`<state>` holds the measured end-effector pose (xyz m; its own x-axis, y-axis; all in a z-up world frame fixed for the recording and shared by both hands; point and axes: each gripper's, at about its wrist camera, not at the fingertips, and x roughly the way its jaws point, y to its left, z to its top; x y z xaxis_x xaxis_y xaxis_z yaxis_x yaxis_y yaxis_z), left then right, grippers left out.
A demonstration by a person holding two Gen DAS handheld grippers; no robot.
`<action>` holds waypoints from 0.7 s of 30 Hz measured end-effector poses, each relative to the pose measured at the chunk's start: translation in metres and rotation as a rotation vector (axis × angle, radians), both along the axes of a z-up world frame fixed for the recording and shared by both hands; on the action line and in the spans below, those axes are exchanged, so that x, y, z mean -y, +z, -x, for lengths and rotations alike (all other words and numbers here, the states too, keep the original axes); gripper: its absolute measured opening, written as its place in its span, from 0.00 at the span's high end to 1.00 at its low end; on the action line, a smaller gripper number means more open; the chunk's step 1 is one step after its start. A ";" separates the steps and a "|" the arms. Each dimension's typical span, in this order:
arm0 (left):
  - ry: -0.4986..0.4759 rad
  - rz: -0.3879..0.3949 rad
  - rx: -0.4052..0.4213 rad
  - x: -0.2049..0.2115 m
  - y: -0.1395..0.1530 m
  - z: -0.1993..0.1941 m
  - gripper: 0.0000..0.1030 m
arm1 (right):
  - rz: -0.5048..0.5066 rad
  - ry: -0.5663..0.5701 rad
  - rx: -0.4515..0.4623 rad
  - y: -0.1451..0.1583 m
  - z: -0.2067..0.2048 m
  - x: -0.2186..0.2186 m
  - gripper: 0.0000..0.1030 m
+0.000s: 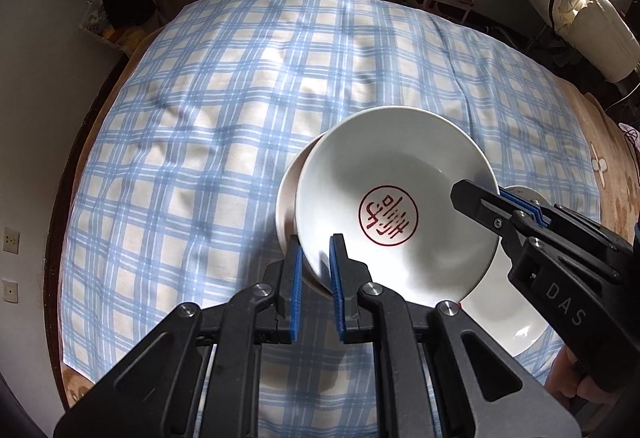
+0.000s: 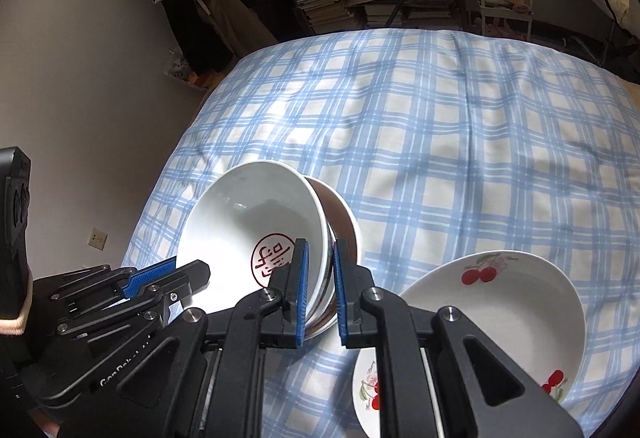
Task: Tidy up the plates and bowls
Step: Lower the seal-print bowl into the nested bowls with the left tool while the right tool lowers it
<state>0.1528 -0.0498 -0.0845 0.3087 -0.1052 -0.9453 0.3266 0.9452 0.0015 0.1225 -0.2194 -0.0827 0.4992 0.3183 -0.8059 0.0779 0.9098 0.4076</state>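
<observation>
Two claws grip one white bowl (image 1: 394, 197): left claw (image 1: 316, 270) and right claw (image 2: 320, 278) each clamp its rim, nearly closed, above the checked bed (image 1: 240, 97).

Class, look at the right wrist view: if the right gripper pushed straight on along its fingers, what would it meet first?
The right gripper is already shut on the rim of the stacked bowls, so it would only push those. Beyond them lies the checked cloth; depth is hard to judge.
</observation>
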 end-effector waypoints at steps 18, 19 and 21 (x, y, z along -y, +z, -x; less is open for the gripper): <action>0.003 -0.004 0.009 -0.007 -0.031 0.001 0.86 | 0.071 0.079 -0.022 -0.018 -0.009 -0.018 0.85; 0.004 -0.001 0.009 -0.008 -0.031 0.000 0.86 | 0.072 0.083 -0.022 -0.018 -0.009 -0.017 0.85; 0.003 0.003 0.010 -0.009 -0.031 0.000 0.86 | 0.073 0.086 -0.022 -0.018 -0.011 -0.017 0.85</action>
<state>0.1523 -0.0407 -0.1155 0.3185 -0.1068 -0.9419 0.3238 0.9461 0.0022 0.1334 -0.2019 -0.1005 0.4541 0.2991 -0.8393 0.0066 0.9408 0.3389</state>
